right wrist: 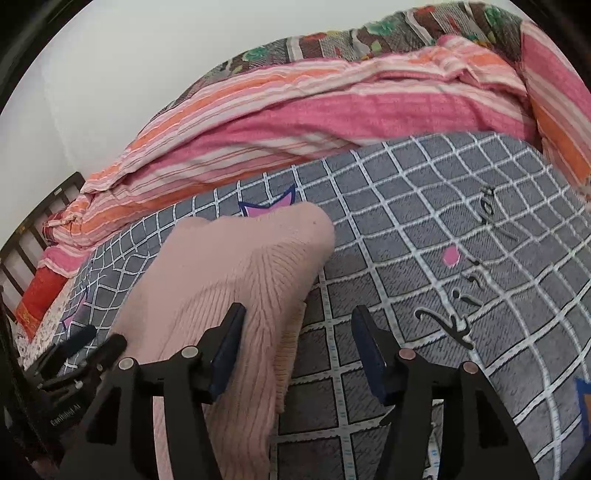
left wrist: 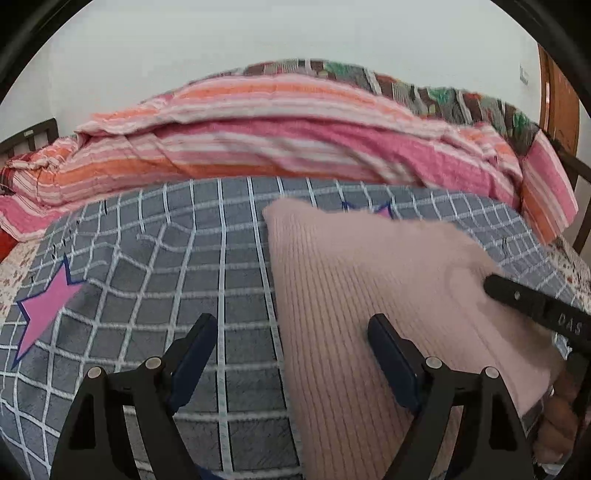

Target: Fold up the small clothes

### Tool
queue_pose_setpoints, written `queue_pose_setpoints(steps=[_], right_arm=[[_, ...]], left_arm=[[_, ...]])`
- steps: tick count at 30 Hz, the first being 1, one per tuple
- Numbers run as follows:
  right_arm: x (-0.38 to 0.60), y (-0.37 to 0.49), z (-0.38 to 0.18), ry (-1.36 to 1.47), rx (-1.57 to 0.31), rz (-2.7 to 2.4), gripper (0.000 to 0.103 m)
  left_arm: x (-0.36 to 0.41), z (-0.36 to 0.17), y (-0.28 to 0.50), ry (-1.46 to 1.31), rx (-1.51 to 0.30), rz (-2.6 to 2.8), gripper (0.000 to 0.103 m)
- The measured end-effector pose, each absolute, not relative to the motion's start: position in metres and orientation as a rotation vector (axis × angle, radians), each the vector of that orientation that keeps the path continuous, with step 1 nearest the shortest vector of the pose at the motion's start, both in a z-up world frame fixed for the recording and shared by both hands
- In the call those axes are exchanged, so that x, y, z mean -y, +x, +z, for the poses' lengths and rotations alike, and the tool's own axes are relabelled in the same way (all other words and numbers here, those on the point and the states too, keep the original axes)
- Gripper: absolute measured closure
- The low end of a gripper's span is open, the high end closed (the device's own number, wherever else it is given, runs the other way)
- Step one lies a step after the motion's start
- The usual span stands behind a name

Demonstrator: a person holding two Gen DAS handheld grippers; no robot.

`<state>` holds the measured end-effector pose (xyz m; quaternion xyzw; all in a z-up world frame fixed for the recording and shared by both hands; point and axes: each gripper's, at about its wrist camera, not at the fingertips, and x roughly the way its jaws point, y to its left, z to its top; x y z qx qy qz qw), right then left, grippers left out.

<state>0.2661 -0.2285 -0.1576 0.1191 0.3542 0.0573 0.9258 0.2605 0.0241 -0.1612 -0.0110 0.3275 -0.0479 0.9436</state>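
A bed fills both views, covered by a grey sheet point(left wrist: 155, 266) with a white grid, pink stars point(left wrist: 40, 314) and black script point(right wrist: 465, 295). Along its far side lies a bunched pink, orange and white striped blanket point(left wrist: 258, 136), with a dark floral quilt point(right wrist: 388, 33) behind it against a plain white wall point(left wrist: 258, 33). A dark slatted bed frame point(right wrist: 22, 254) shows at the left. A brown wooden panel point(left wrist: 557, 107), perhaps a door, stands at the right. Light is soft and even.
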Motion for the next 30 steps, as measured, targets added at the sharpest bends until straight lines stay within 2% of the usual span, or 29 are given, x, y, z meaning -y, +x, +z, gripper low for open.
queue_pose_setpoints(steps=[13,19,25,30], right_arm=[[0.230,0.272,-0.174,0.203,-0.787,0.057,0.047],[0.240,0.255,-0.171,0.249,-0.803,0.085,0.051],[0.238,0.217,-0.137,0.137,-0.833,0.039,0.050],[0.239,0.177,-0.101,0.118,-0.824,0.012,0.050]], left_arm=[[-0.021,-0.177,0.265,-0.090,-0.758,-0.147,0.020],[-0.024,-0.173,0.251,-0.130,-0.769,-0.174,0.020],[-0.028,-0.177,0.225,-0.122,-0.828,-0.149,0.020],[-0.039,-0.151,0.189,-0.140,-0.827,-0.124,0.021]])
